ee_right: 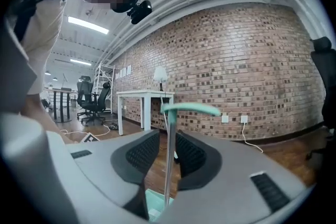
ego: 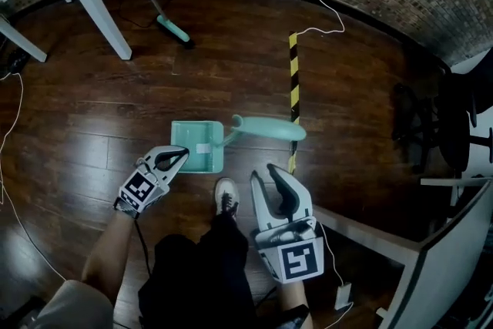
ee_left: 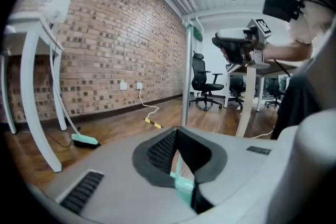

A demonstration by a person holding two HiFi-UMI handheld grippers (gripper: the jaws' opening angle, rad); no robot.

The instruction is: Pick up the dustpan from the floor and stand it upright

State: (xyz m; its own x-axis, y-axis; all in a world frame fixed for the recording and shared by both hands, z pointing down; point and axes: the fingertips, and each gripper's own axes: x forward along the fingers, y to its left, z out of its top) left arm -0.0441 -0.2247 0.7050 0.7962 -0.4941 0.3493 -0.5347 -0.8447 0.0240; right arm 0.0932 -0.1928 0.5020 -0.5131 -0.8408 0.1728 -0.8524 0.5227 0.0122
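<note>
Dustpan point(ego: 199, 146) in the head view sits with its pan flat on the floor point(ego: 92, 127) just ahead of the person's shoe point(ego: 225, 195). Its grip point(ego: 269, 127) points up toward the camera, so it looks to be standing. The left gripper point(ego: 179, 156) hovers at the pan's left edge and the right gripper point(ego: 263, 173) is just short of the grip. Neither appears to touch it. The step in hand seems to be letting go cleanly, so both hands should draw back toward the body, not sideways across the pole.

From the left gripper view, the left gripper's point(ee_left: 177, 131) pads are closed to a thin slit with nothing between them. The dustpan's teal comb edge point(ee_left: 184, 186) only peeks through the gap from below. Kept narrow like this, it should not snag the pan's rim on the way up.

From the right gripper view, the pole point(ee_right: 168, 165) rises straight between the partly spread jaws, with the grip point(ee_right: 191, 109) level on top. The pads stand clear of the pole on both sides. The gap is slim, so a straight pull back should avoid tipping the pole. A pause to see that it does not lean would be wise.
</note>
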